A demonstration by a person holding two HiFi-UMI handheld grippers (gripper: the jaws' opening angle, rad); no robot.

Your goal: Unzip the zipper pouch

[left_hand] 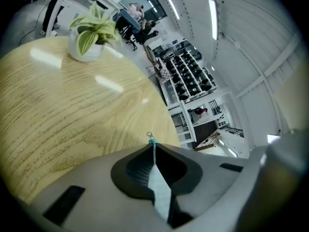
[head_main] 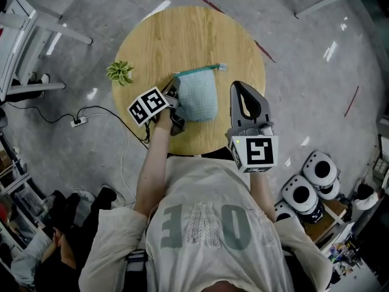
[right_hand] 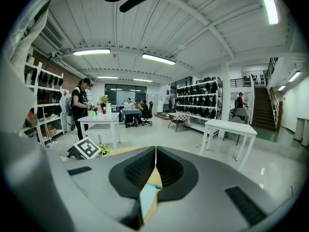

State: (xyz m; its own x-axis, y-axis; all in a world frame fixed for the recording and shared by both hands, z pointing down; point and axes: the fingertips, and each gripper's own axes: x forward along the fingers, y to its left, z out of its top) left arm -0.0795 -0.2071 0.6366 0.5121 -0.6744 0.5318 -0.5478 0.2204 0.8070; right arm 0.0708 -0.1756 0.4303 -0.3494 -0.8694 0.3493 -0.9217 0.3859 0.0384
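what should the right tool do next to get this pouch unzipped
Probably open the right tool and lower it onto the zipper pull. The left tool is clamped on the left end of the zipper pouch, while the right tool is shut on nothing to the pouch's right, and the pull sits untouched at the zipper's right end.

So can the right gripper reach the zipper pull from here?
Likely yes: the pull sticks out at the far right corner of the pouch, ahead of the right gripper, with nothing between. Its jaws are shut, so open them first. The left gripper clamps the pouch.
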